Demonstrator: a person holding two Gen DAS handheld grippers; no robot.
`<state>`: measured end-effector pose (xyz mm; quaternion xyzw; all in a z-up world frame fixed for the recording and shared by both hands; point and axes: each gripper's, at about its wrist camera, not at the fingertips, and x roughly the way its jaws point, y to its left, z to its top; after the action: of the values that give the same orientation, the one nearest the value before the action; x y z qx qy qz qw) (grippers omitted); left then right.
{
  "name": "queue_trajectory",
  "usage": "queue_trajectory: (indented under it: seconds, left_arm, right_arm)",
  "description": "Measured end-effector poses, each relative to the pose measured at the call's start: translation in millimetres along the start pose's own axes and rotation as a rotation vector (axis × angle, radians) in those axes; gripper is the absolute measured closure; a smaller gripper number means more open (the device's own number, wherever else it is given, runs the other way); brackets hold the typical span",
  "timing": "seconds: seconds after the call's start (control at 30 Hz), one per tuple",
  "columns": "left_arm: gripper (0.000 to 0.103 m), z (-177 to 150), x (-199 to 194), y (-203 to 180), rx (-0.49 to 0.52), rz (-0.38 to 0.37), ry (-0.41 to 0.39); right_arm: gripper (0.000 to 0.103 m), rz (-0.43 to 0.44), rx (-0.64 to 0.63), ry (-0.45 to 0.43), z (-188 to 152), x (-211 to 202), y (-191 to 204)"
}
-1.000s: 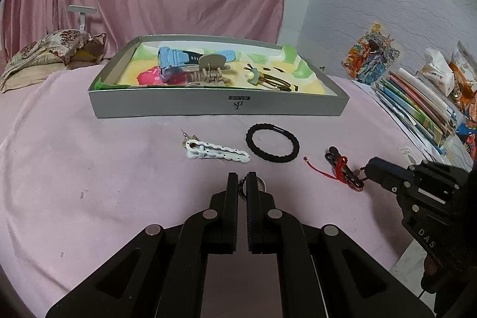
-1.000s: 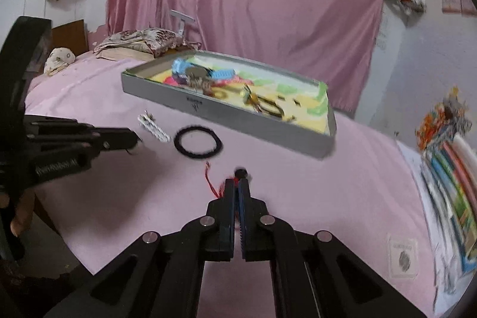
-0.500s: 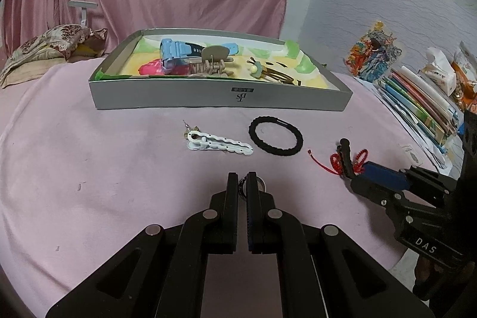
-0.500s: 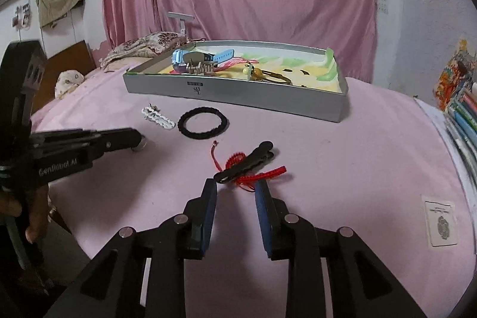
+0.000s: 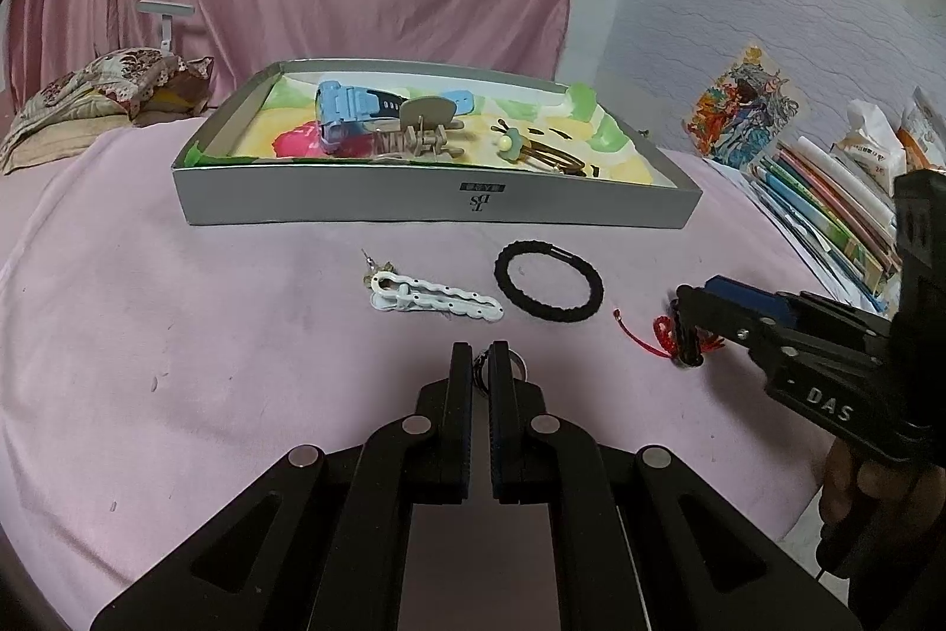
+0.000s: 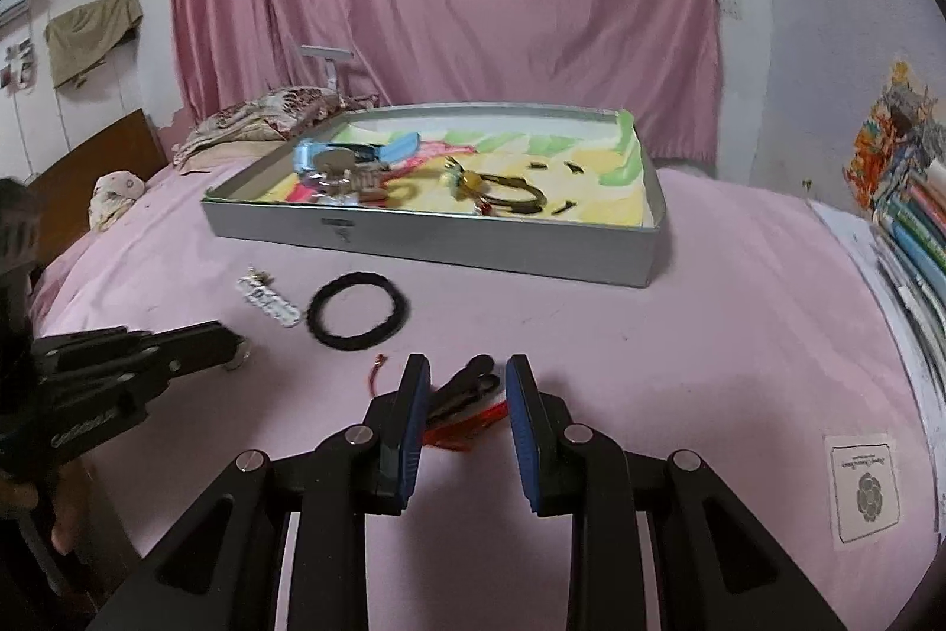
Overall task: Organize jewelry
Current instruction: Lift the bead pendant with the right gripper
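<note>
Grey tray (image 6: 449, 240) on the pink cloth, several pieces already inside. In front of it lie a black braided bracelet (image 5: 548, 289), a white clip (image 5: 434, 298) and a black clip with red cord (image 6: 467, 397).

Right gripper (image 6: 467, 382) spread, straddling that clip without touching it. Looks light and stiff, with a limp cord; best pinched across the body.

Left gripper (image 5: 482, 365) pressed on a small metal ring (image 5: 515, 366).

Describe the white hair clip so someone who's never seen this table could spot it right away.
Start at the grey tray on the pink cloth. In front of its near wall, left of the black braided ring, lies the white hair clip. It is the only white item there: long, flat, with scalloped edges.
</note>
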<state>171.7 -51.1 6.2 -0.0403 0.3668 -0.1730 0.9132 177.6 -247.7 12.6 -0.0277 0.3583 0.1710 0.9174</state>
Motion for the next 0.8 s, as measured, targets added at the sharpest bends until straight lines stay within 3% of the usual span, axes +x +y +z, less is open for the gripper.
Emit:
queue_trajectory:
  seconds: [0.37, 0.47, 0.67, 0.8]
  left_arm:
    - [0.1, 5, 1, 0, -0.001, -0.015, -0.013]
    - [0.1, 7, -1, -1, -0.003, -0.023, -0.028]
    - [0.1, 10, -8, -3, 0.002, -0.031, -0.053]
    - [0.1, 9, -8, -3, -0.004, -0.038, -0.051]
  right_arm:
    - [0.079, 0.008, -0.019, 0.067, 0, 10, 5]
    - [0.086, 0.022, -0.009, 0.067, 1, 11, 6]
    - [0.089, 0.035, 0.009, 0.073, 2, 12, 6]
    - [0.088, 0.006, -0.065, 0.102, 8, 16, 17]
